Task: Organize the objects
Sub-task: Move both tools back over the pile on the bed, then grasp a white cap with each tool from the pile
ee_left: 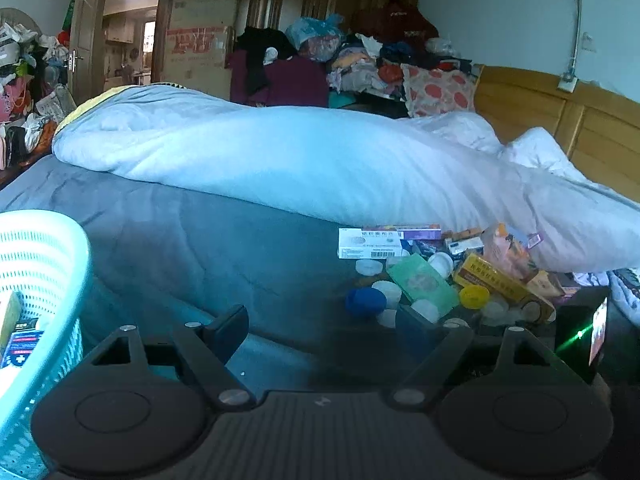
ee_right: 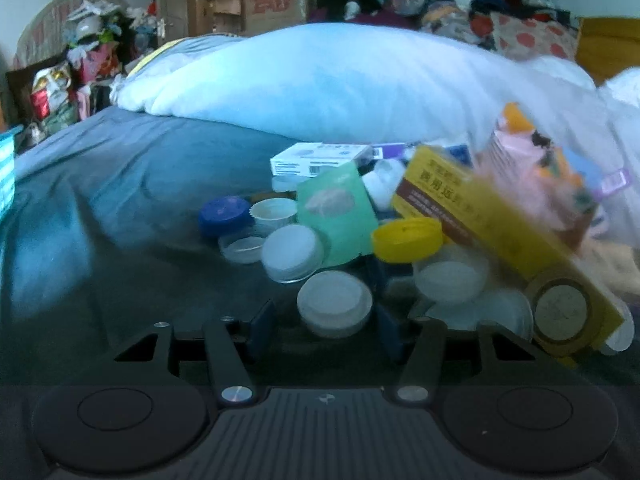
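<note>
Right tool: jaws set either side of a white cap that lies on the bed; whether the pads press on it cannot be told, as both sit close to its sides in the dim foreground.
Left tool: released, jaws wide apart with only bed sheet between them; it hangs over bare sheet, left of the pile.
Bed sheet: dark blue-grey, carries all the loose items.
White duvet: bunched along the far side of the bed, just behind the pile.
Pile position: on the sheet against the duvet edge, right of centre in both wrist views.
White box: flat, barcode facing the camera, at the back of the pile.
Green packet: tilted, leaning among the caps in the middle.
Yellow box: long, slanting down to the right, resting over several caps.
Pink carton: upright behind the yellow box, blurred.
Blue cap: at the left edge of the pile, tipped on its side.
Yellow cap: just below the yellow box, touching it.
Other caps: several white and clear ones clustered near the blue cap and under the yellow box.
Basket: pale blue lattice plastic, at the far left of the left wrist view, well apart from the pile, with flat packets inside.
Background: heaped clothes, cardboard cartons, wooden headboard.
</note>
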`<state>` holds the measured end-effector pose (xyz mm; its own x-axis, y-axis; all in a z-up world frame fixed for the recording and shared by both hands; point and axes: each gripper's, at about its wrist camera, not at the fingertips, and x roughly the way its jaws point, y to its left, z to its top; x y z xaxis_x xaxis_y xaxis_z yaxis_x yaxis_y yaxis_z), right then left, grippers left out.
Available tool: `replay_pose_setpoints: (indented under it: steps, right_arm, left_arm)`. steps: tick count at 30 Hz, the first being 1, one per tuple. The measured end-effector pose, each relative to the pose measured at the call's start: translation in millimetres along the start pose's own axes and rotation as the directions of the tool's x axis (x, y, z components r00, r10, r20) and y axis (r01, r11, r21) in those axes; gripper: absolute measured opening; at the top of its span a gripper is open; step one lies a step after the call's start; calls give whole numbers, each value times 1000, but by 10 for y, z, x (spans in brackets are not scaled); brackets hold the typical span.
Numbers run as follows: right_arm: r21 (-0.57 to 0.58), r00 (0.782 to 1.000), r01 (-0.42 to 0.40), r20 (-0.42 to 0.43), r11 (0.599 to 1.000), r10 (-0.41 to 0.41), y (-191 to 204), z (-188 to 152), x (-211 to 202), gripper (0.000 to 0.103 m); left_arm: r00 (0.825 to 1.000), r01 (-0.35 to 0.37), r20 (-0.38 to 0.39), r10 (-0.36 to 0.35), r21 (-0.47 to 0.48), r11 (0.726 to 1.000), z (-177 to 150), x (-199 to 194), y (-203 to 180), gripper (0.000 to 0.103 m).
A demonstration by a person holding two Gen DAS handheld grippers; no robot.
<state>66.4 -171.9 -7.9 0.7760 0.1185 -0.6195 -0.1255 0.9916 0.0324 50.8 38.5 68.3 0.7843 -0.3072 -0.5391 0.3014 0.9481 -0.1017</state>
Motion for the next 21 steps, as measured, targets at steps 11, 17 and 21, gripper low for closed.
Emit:
replay_pose_setpoints:
  steps: [11, 17, 21]
  right_arm:
    - [-311, 996, -74, -72, 948, 54, 375, 29, -198, 40]
    - [-100, 998, -63, -27, 993, 61, 21, -112, -461, 40]
    - [33, 996, -85, 3, 996, 85, -254, -295, -591, 40]
  left_arm:
    - [999, 31, -24, -31, -7, 1000, -100, 115, -88, 83]
    - [993, 73, -96, -69, 43, 996, -274, 359, -179, 83]
    - [984, 143, -126, -127, 128, 981, -448, 650, -427, 77]
